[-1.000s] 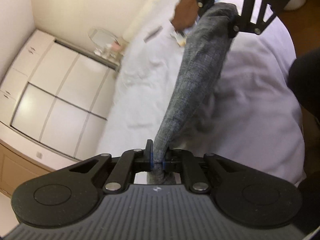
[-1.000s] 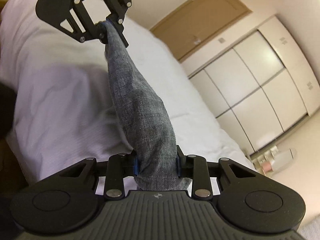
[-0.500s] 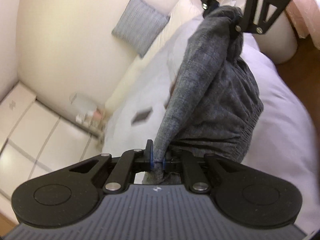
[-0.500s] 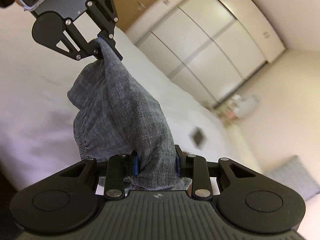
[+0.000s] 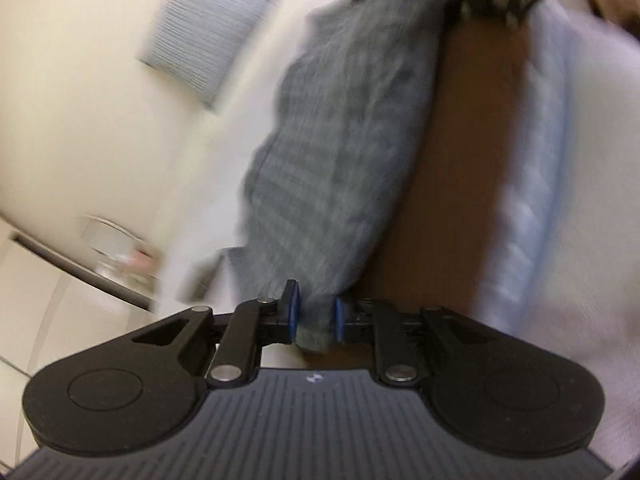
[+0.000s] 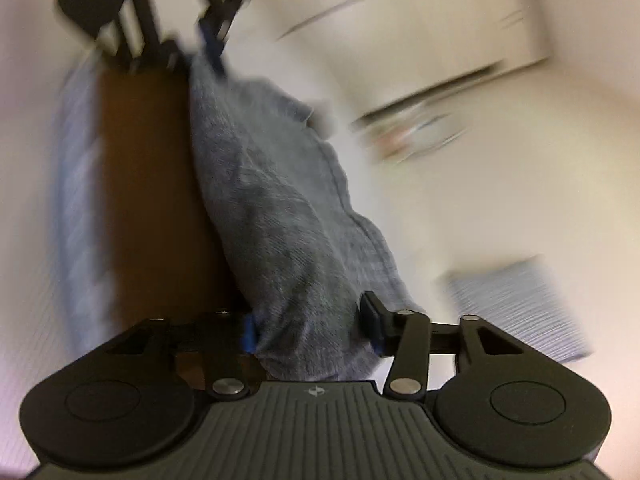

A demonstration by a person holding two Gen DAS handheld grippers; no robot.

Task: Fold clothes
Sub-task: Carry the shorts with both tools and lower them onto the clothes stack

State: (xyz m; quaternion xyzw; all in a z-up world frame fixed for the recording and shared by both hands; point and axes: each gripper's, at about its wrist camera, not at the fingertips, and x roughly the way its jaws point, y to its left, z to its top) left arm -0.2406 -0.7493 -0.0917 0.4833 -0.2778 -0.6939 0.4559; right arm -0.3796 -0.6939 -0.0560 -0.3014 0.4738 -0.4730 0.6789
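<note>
— What have you got?

— My left jaws (image 5: pixel 314 318) pinch one end of the grey garment (image 5: pixel 340 152); my right jaws (image 6: pixel 310 330) stand wider, clamped on a thick bunch of the other end. It hangs in the air between them, sagging, over the bed (image 5: pixel 560 184) and a strip of brown floor (image 5: pixel 460 200).

— Which step?

— Carrying or shaking it out, I'd judge; the blur leaves that unsure, and I can't see any fold.

— Next?

— Keep both grips firm, even out the cloth, lower it flat onto the bed.
</note>
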